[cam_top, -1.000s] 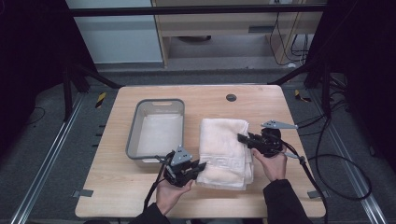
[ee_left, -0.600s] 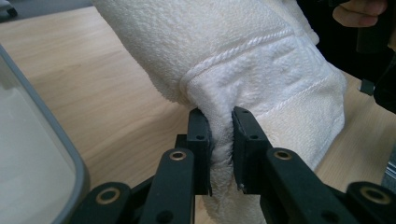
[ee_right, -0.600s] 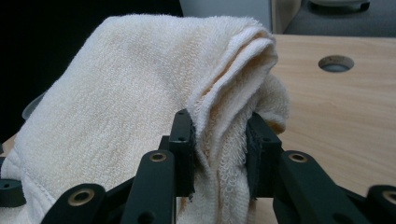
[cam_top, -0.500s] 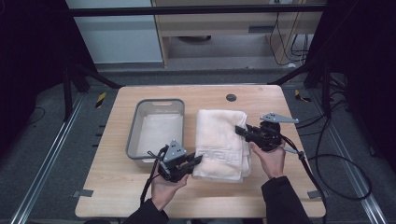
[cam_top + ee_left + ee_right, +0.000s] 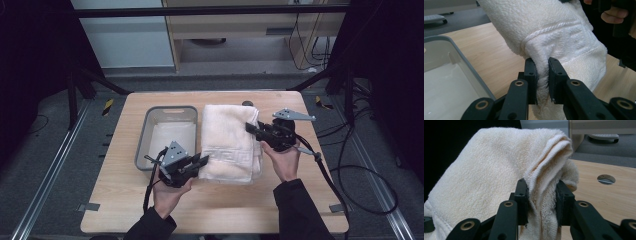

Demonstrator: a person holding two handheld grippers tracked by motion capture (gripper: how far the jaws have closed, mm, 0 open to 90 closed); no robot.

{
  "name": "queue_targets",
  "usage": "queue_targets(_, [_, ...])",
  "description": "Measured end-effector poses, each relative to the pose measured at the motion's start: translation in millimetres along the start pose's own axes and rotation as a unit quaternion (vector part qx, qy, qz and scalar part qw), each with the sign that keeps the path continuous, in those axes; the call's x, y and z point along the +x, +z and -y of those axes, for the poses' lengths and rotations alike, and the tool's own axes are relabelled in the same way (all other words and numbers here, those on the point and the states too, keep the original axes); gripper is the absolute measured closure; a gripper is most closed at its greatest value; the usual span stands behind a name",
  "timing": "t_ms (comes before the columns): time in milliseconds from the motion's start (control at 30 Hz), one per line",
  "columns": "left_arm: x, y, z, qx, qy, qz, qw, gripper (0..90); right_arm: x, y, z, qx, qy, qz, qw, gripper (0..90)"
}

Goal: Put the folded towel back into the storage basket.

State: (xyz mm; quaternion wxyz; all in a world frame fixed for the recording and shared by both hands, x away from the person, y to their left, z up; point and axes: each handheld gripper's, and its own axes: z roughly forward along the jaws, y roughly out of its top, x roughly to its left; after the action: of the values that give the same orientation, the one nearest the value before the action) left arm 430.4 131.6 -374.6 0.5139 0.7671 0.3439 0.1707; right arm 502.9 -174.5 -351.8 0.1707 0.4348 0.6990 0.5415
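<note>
Two hand-held grippers (image 5: 200, 162) (image 5: 251, 128) pinching the folded towel (image 5: 227, 142), grey tray (image 5: 145, 137) just beside, perhaps touching.

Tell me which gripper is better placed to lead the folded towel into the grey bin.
Left, probably. The left gripper holds the folded cream terry towel at the corner right beside the grey plastic bin. The right gripper pinches the towel's far edge, away from the bin.

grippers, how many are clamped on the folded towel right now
2. The left gripper pinches the near left corner of the folded cream terry towel, beside the grey plastic tray. The right gripper clamps its far right edge.
</note>
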Motion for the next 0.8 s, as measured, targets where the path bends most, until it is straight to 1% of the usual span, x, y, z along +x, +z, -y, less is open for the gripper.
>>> queue_targets(167, [3.6, -4.7, -2.8, -0.008, 0.000, -0.008, 0.9999, 78.4, 4.9, 4.4, -6.7, -0.005, -0.002, -0.002, 1.0000, 68.5])
queue_targets(200, [4.8, -6.1, -3.2, -0.010, 0.001, -0.012, 0.9999, 78.4, 5.6, 5.5, -7.8, -0.006, -0.003, -0.003, 1.0000, 68.5])
queue_targets(300, [7.6, -8.4, -4.0, -0.012, 0.000, -0.015, 0.9998, 78.4, 9.1, 8.4, -11.3, -0.006, -0.007, 0.000, 1.0000, 68.5])
queue_targets(467, [13.2, -14.3, -7.4, -0.023, -0.010, -0.019, 0.9995, 78.5, 13.5, 12.0, -17.5, -0.009, -0.011, -0.002, 0.9999, 68.5])
queue_targets(633, [20.1, -22.2, -10.8, -0.033, -0.016, -0.025, 0.9990, 78.5, 22.1, 17.2, -28.3, -0.015, -0.017, -0.005, 0.9997, 68.4])
queue_targets(667, [22.8, -25.0, -11.7, -0.035, -0.017, -0.028, 0.9988, 78.5, 26.3, 19.7, -32.3, -0.016, -0.022, -0.003, 0.9996, 68.4])
queue_targets(800, [29.2, -30.8, -12.7, -0.039, -0.023, -0.034, 0.9984, 78.5, 32.5, 25.4, -38.6, -0.015, -0.028, -0.005, 0.9995, 68.4])
